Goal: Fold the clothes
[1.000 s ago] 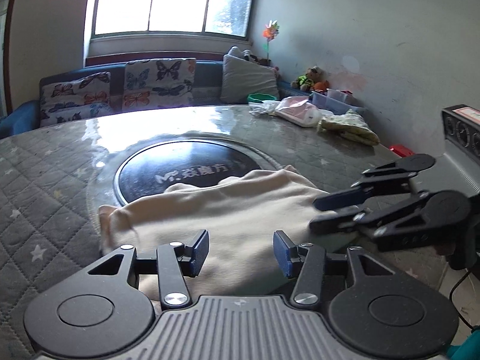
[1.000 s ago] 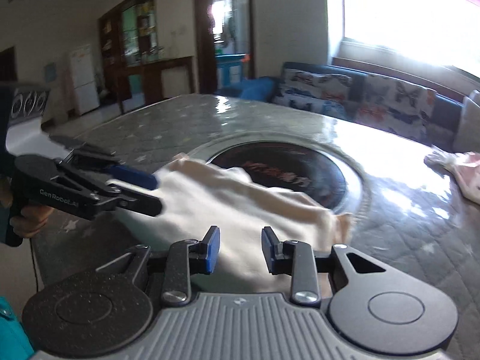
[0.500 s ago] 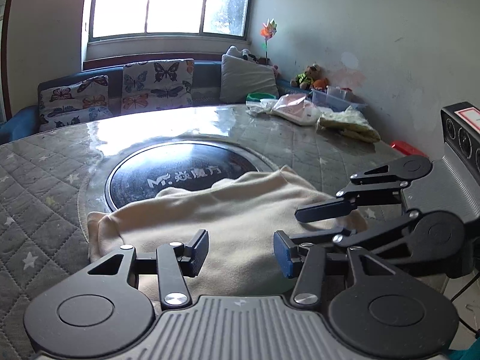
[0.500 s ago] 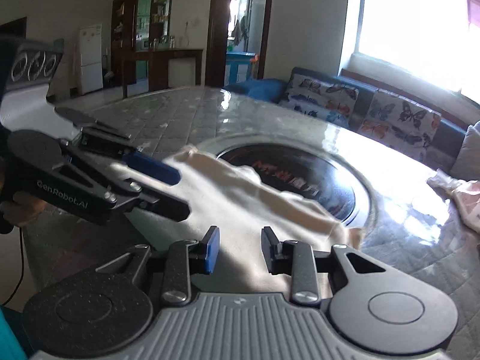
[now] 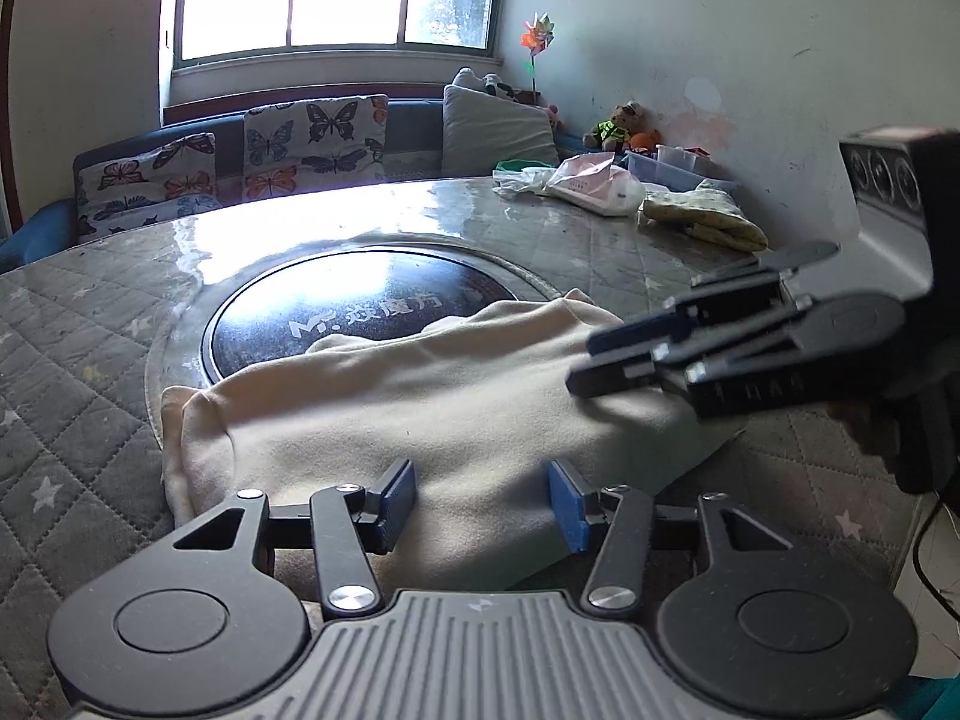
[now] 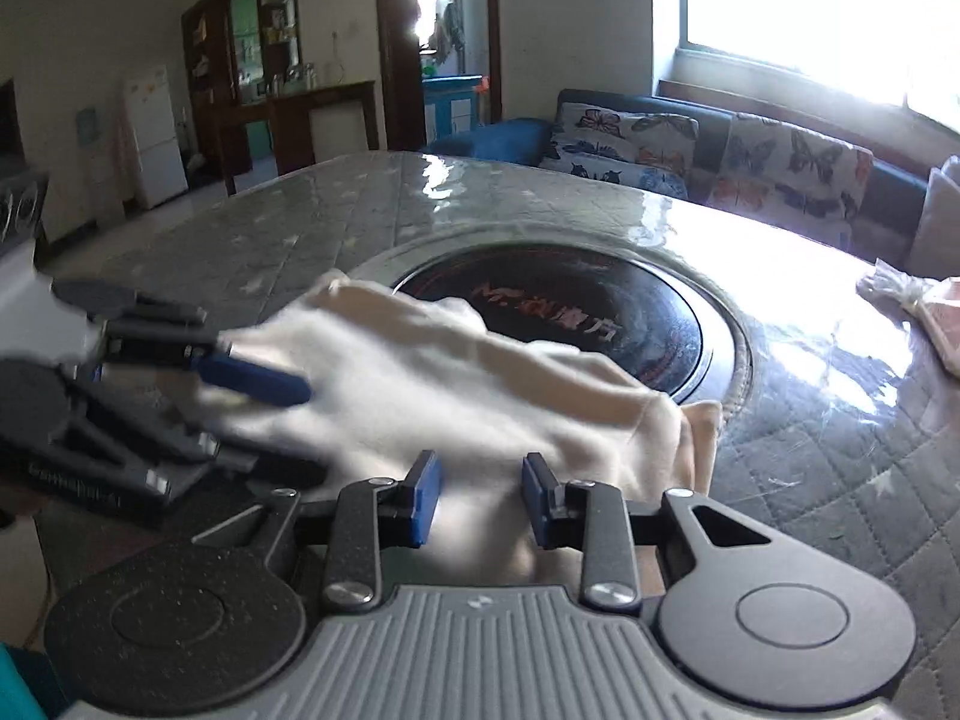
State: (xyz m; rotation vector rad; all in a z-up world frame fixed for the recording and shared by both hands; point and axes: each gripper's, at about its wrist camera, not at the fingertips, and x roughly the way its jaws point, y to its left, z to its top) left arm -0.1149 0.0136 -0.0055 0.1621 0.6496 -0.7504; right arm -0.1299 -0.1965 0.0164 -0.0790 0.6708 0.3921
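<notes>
We had both hand-held grippers, left (image 5: 483,497) and right (image 6: 480,498), jaws apart over cream shirt (image 5: 420,408) on worktop (image 5: 90,324). Soft, floppy; we'd pinch hem corners.

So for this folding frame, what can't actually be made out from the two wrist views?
- Near edge of the cream garment: left wrist view, hidden behind the left tool and its body.
- Right tool: left wrist view, motion-blurred; whether it touches the cloth is unclear.
- Garment type: folded, no sleeves or collar shown.
- Toys by the wall: too small to identify.
- Pink item: right wrist view, cut off by the edge.
</notes>
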